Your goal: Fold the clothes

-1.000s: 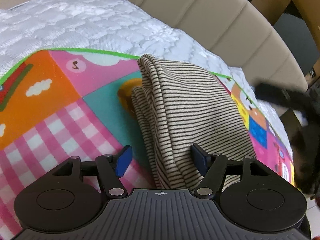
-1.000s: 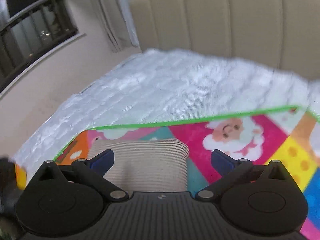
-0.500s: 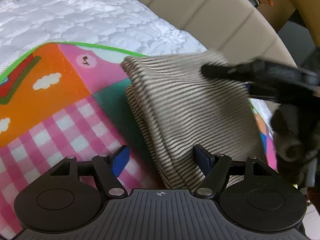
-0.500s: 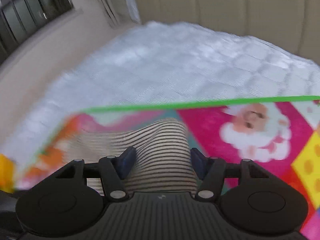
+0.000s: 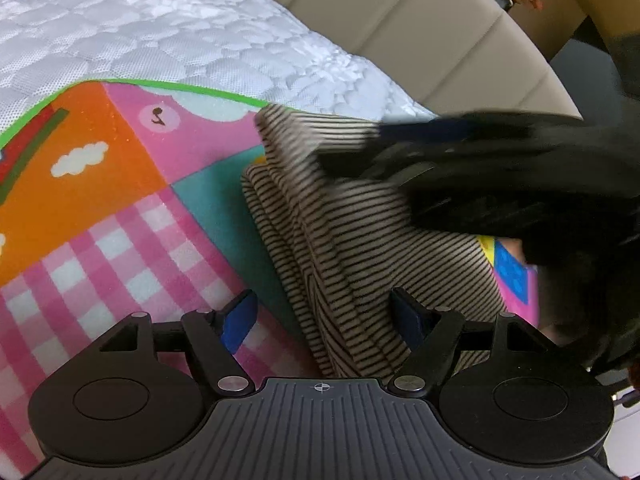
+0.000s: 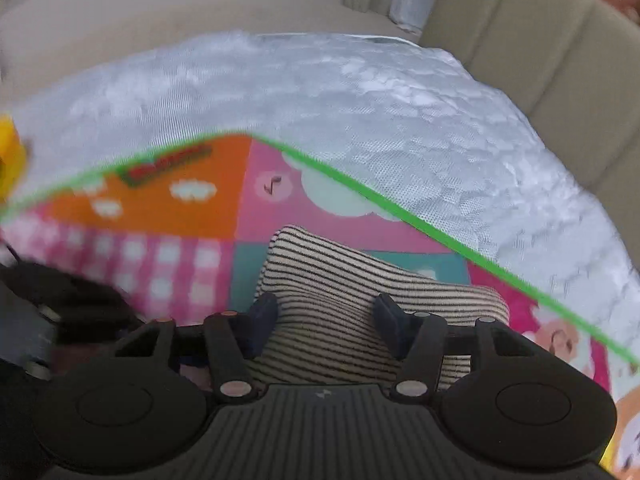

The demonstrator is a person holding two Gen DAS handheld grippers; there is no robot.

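Lying folded on colourful play mat [image 5: 120, 200]: striped garment [image 5: 360, 264], several layers stacked, centre to 3 o'clock in left wrist view. Mat lies on white quilted mattress [image 5: 160, 32]. Left gripper [image 5: 324, 314]: jaws wide, straddling near edge of garment, pads clear of cloth. Right gripper [image 6: 326, 320]: jaws closing, raised fold of garment between them; pad contact with cloth cannot be confirmed. Beige headboard [image 5: 400, 28] at 12 o'clock.
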